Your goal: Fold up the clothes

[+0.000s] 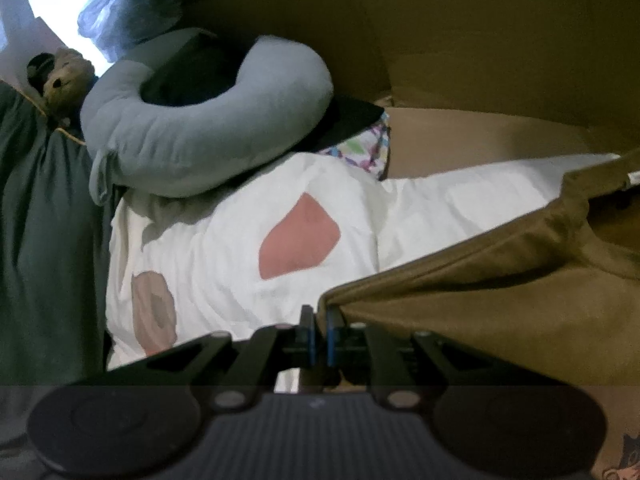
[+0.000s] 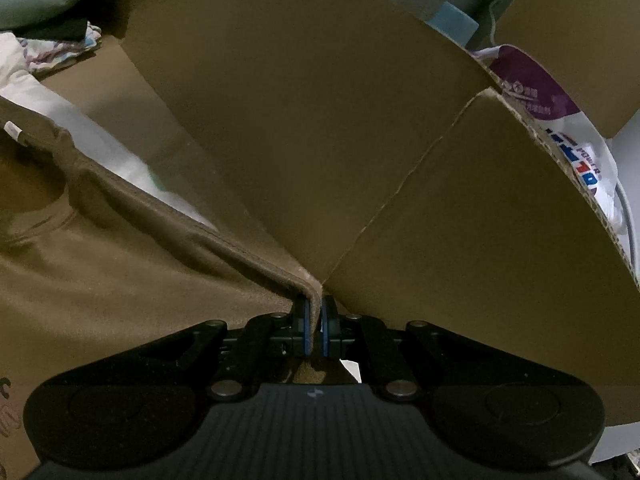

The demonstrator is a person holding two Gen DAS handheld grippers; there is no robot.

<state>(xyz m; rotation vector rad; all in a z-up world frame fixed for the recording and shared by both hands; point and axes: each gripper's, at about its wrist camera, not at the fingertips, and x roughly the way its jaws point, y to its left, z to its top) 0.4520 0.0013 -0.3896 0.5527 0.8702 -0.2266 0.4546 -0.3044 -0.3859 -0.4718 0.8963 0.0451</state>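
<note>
Olive-brown cotton T-shirt [image 1: 500, 280] hangs taut over a white patterned bedsheet [image 1: 248, 248], its corner pinched in the left tongs [image 1: 320, 320]. Right view: right tongs [image 2: 316, 320] clench its stitched hem before cardboard box [image 2: 300, 128].

I see an olive-brown shirt [image 1: 500, 280], a white bedsheet [image 1: 224, 248] with pink and tan patches, a pale blue-grey neck pillow [image 1: 192, 136], and brown cardboard [image 2: 320, 120].

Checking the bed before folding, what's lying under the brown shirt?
Under the brown shirt a white quilt with pink patches shows; whatever else the shirt covers is hidden.
</note>
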